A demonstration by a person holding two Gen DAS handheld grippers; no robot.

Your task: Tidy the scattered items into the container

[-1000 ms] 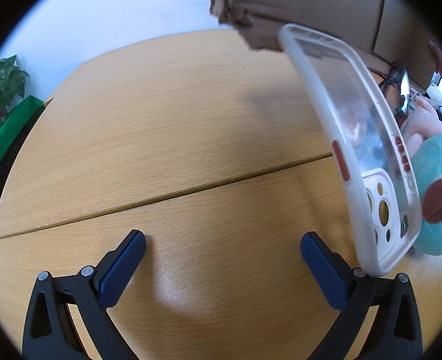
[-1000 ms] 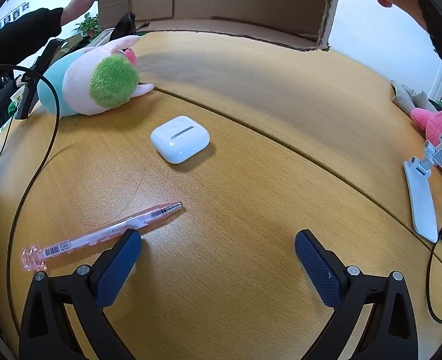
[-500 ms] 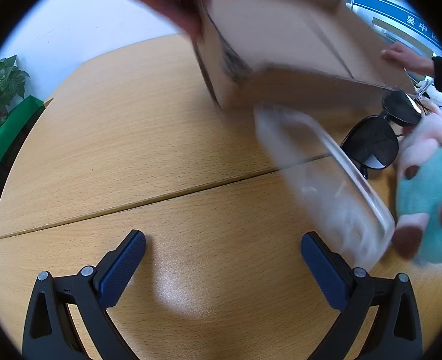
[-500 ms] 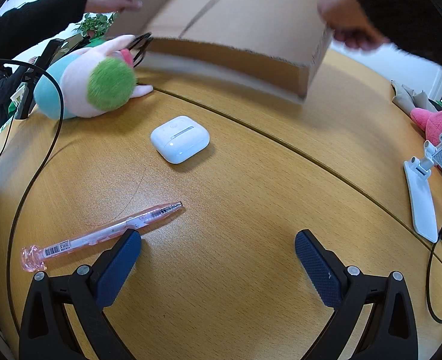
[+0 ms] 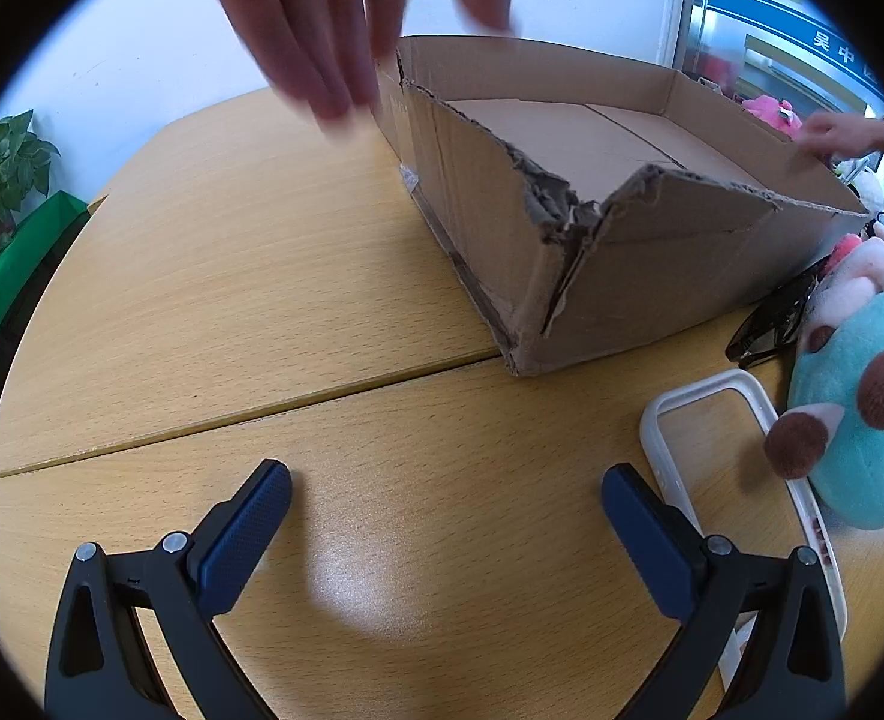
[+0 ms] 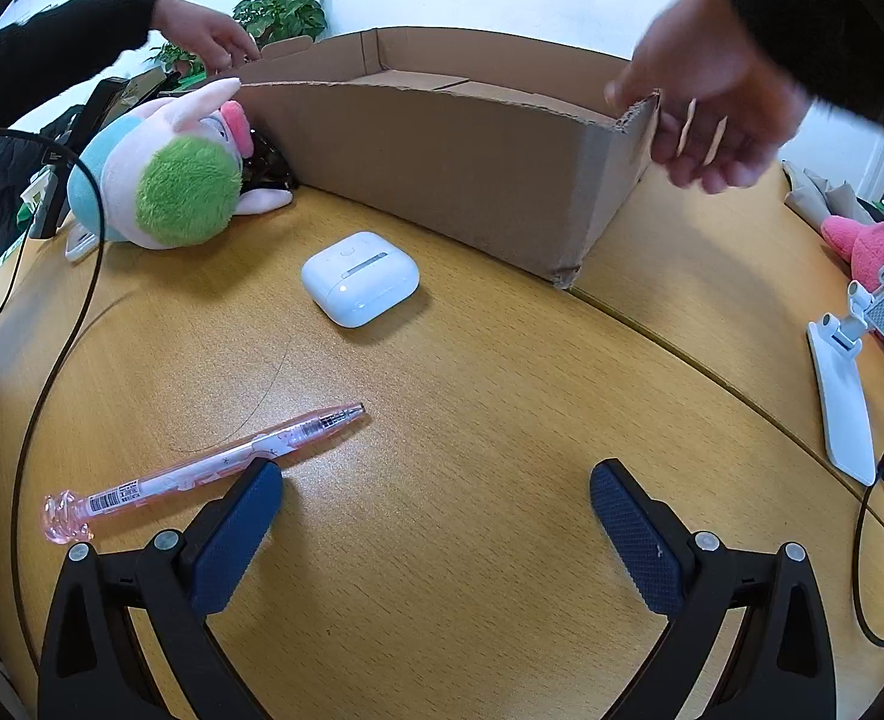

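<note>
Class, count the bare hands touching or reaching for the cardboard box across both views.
2. One hand is at the box's right corner; another hand reaches its far left edge. More may be out of view.

A shallow brown cardboard box [image 6: 442, 168] sits open on the counter [image 6: 442, 420], one corner torn and ragged. Just in front of it lies a closed white earbud case [image 6: 359, 277]. A pink transparent pen [image 6: 202, 471] lies flat nearer. A plush toy [image 6: 166, 180] rests against the box's end, dark sunglasses [image 5: 772, 324] beside it, and a clear phone case [image 5: 742, 468] lies flat, partly under the plush.
</note>
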